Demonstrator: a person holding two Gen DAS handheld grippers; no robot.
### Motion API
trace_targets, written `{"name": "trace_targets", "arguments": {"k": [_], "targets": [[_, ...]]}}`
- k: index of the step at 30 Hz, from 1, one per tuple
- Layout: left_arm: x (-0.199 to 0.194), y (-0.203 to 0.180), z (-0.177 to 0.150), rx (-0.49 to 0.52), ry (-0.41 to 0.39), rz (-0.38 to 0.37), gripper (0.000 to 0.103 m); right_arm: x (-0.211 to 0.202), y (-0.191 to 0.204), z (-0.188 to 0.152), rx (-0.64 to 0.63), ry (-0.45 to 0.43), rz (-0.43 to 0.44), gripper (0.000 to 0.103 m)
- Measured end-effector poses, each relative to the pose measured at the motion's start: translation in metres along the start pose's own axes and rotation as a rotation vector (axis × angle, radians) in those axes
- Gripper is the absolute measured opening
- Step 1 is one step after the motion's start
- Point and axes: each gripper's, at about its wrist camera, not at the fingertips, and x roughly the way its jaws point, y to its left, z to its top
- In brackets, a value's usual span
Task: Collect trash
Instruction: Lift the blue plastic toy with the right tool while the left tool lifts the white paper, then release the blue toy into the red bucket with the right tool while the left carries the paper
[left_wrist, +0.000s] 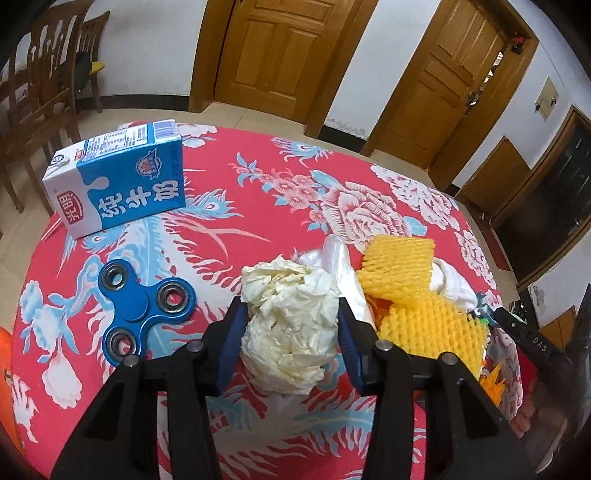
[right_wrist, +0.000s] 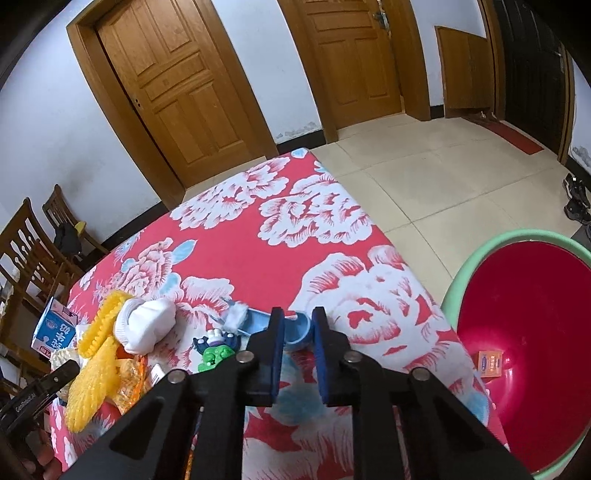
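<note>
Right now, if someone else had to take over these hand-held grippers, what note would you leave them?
Left hand-held gripper: pads on both sides of the crumpled paper ball, on the table.
Right hand-held gripper: shut on the blue scoop.
Done: one small orange box lies in the red basin beside the table.
Left: paper ball, yellow foam nets, plastic bag, milk carton. The fidget spinner and white sock are probably not trash.
</note>
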Motion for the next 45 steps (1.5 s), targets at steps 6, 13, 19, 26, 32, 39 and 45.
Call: {"name": "trace_targets", "arguments": {"k": [6,13,19,26,32,39,45], "targets": [[-0.017,-0.011,0.001,0.026,-0.036,-0.017,0.048,-0.019,-0.003,0.0,0.01,-0.04,0.005,0.017],[-0.039,-0.029,0.001,0.068,-0.066,-0.049,0.048,-0.051,-0.012,-0.006,0.048,-0.084,0.014,0.017],[-0.048,-0.052,-0.003,0.11,-0.062,-0.079,0.048,-0.072,-0.021,-0.014,0.074,-0.099,0.001,0.017],[-0.057,-0.082,-0.012,0.173,-0.055,-0.121,0.048,-0.098,-0.038,-0.025,0.108,-0.12,-0.032,0.017],[-0.06,-0.112,-0.02,0.233,-0.041,-0.161,0.048,-0.119,-0.059,-0.035,0.147,-0.142,-0.082,0.017],[-0.061,-0.151,-0.029,0.309,-0.025,-0.214,0.048,-0.133,-0.089,-0.046,0.207,-0.151,-0.116,0.017],[-0.054,-0.184,-0.04,0.371,0.001,-0.248,0.048,-0.14,-0.111,-0.053,0.246,-0.155,-0.143,0.017]]}}
